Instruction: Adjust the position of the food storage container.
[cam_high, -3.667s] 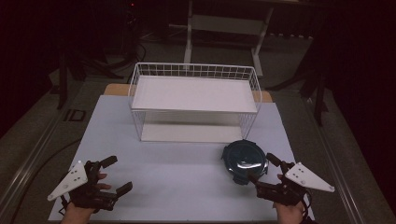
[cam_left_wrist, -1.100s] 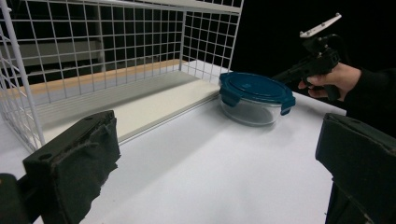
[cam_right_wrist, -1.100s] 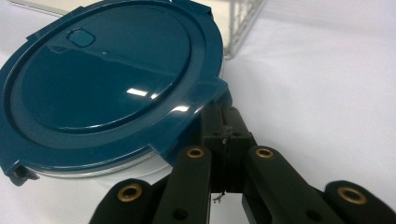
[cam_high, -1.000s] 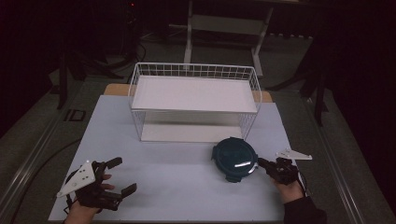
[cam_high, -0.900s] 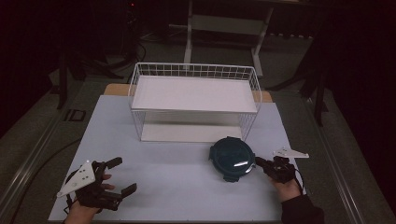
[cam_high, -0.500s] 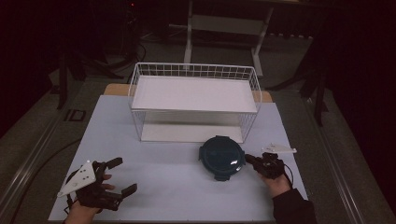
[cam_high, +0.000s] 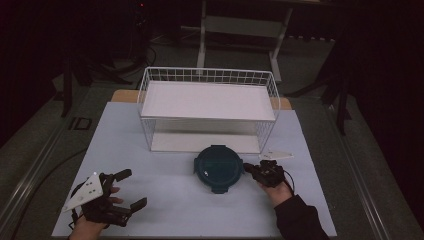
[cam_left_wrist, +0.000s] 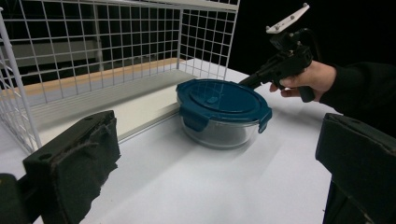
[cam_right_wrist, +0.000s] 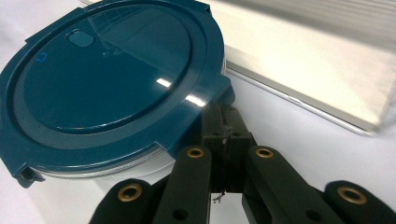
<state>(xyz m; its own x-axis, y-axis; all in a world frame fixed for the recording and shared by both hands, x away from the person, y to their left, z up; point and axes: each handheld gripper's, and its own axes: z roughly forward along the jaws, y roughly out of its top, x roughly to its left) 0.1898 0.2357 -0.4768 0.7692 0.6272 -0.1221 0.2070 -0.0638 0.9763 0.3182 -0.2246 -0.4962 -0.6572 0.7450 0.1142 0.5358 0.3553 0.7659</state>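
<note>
The right gripper (cam_high: 248, 168), jaws pressed together, seemingly pinches a side latch of the round glass container with dark blue lid (cam_high: 218, 168): heavy, slippery, breakable. The left gripper (cam_high: 125, 191) gapes empty.

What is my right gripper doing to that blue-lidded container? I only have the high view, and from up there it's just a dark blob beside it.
Observer: The right gripper has its jaws closed together, tips pressed against the container just under the lid's rim.
Operator: Is the lid latched?
Observer: The lid sits flat, and its side clips are folded down over a clear glass bowl.
Operator: And my left gripper?
Observer: The left gripper has its jaws wide apart, aimed at the container.
</note>
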